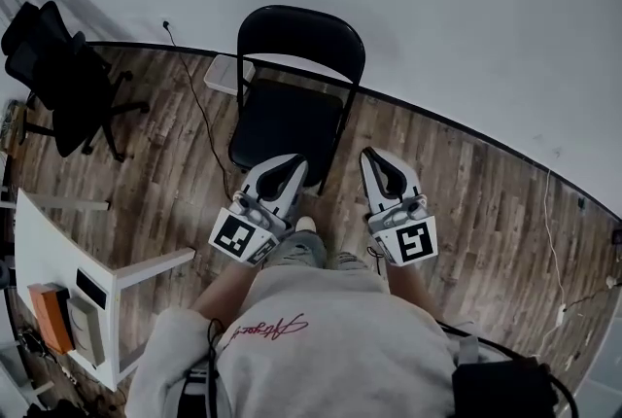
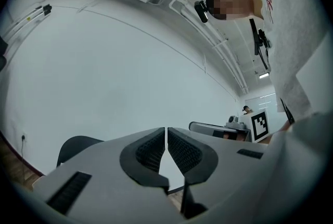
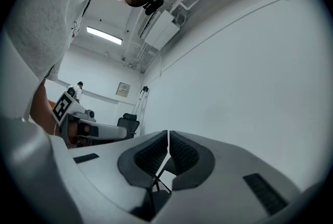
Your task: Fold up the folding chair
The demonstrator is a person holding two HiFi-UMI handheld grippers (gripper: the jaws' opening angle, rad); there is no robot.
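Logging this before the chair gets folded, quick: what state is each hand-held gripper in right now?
Left hand-held gripper: closed, holding nothing.
Right hand-held gripper: closed, holding nothing.

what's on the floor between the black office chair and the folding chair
In the head view, a thin black cable trails across the wood floor between the office chair and the folding chair. A flat white object lies beside the folding chair.
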